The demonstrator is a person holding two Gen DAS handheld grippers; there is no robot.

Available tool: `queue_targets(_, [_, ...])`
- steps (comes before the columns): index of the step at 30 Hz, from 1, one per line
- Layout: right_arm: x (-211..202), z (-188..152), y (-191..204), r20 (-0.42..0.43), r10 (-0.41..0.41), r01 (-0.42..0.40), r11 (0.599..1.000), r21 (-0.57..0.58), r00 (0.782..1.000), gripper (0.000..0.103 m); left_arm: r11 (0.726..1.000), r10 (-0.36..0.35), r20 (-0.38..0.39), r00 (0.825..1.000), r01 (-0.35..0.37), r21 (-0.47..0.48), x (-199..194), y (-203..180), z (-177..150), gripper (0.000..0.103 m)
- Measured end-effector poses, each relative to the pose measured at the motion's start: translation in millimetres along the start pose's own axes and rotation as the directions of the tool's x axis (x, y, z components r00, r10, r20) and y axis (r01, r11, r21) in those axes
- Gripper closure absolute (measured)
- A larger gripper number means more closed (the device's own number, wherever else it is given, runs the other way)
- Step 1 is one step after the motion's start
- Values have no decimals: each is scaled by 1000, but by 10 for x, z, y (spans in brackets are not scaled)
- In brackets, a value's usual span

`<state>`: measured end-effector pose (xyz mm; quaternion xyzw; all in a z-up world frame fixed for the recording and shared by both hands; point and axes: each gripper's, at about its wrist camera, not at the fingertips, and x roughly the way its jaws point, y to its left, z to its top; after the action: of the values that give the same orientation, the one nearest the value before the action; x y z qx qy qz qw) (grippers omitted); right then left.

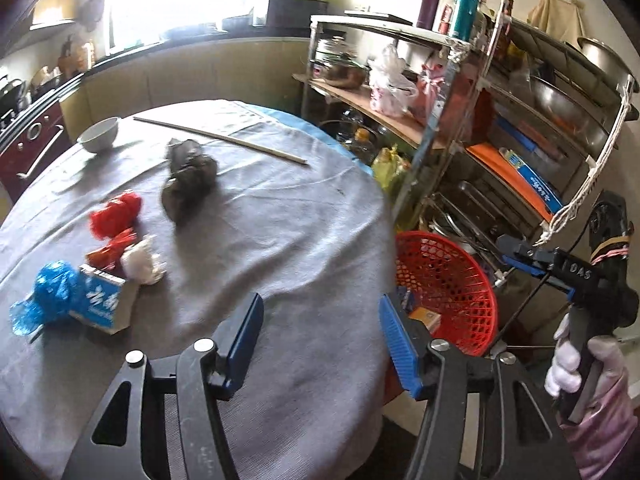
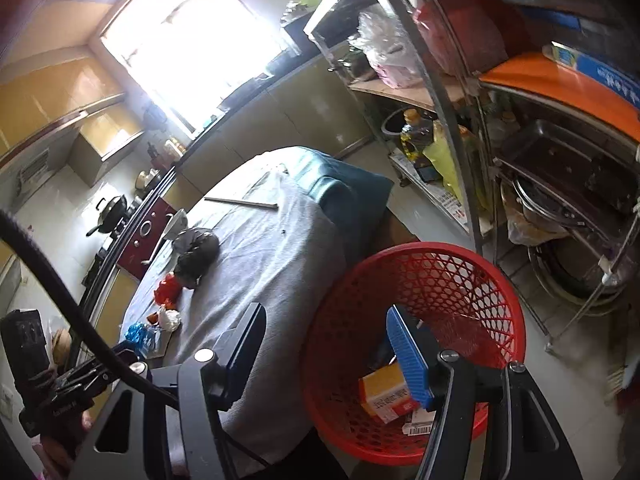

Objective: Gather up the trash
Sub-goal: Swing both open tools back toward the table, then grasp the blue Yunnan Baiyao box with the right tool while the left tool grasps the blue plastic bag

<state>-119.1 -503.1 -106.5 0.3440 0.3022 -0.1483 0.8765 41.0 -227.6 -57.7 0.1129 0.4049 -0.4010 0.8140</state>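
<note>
Both sets of fingers stand apart, empty; left gripper [image 1: 320, 344] should descend squarely over the blue-and-white carton [image 1: 105, 303] at the bench's [image 1: 280, 240] left, then carry it to the red basket [image 2: 416, 344].

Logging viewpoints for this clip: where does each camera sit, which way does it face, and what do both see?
Left wrist: on the left gripper, looking down over the cloth-covered table; the gloved right hand shows.
Right wrist: on the right gripper, looking down at the red basket beside the table; the left gripper shows at lower left.
Shared: table, basket, black bag, metal rack.
</note>
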Motion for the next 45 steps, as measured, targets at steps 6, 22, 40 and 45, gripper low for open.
queue_targets(6, [13,-13,227,-11,35,-35,999,-40,999,36,995,50,-28,998,-53,-89,-114,352,-310,41])
queue_targets(22, [668,-477,1448,-255,194,-249,946,-205,947,36,892,287,-64,956,-291,-347,-602,1550,-1044,41])
queue_targets(40, [1603,-962,3066,-442,209,-434,746,-505,872,36,747,381,-78,921,-357,-561,-880,2587,-1295,41])
queue_targets(45, [1900,-955,3325,-430,173,-425,674,-605,886,36,738,382,-92,920,-363,-569,-876,2691,-1333,41])
